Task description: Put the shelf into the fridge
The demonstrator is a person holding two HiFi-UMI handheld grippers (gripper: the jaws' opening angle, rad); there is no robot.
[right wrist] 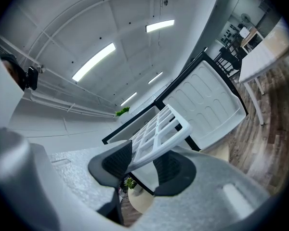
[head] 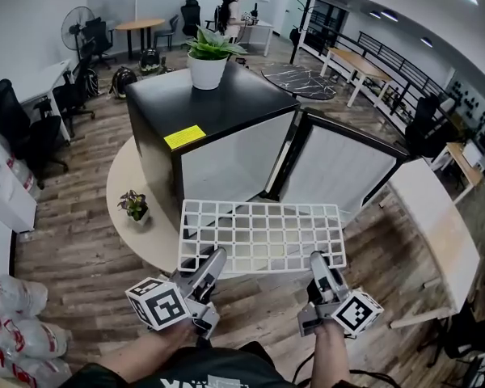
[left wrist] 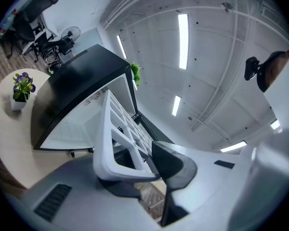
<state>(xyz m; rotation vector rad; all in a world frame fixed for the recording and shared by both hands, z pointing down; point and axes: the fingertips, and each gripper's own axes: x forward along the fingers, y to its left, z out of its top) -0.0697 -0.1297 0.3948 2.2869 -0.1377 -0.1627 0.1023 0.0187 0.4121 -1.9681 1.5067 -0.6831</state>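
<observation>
Closest in, the left gripper and the right gripper each clamp the near rim of the white grid shelf, one towards its left corner and one towards its right, so the shelf hangs roughly level between them and stretches away from the fingertips

In the left gripper view the jaws of the left gripper stand part-way closed, with the dark pads pressing on either face of the shelf's edge bar. In the right gripper view the right gripper does the same, its ribbed pads pinching the rim of the shelf. Neither tool touches anything else.

As for progress, the pick-up looks done: the shelf is off any surface and carried by both tools. Just beyond its far edge stands the black fridge, with its door swung open ahead and to the right of the right gripper, showing the white inside. The shelf's far edge seems to sit in front of the opening, not yet within it, though exactly how near cannot be told.

What remains, by my reading, is to push the shelf forward, line its side edges up with supports inside the cabinet, slide it home, then open both sets of jaws and back away
</observation>
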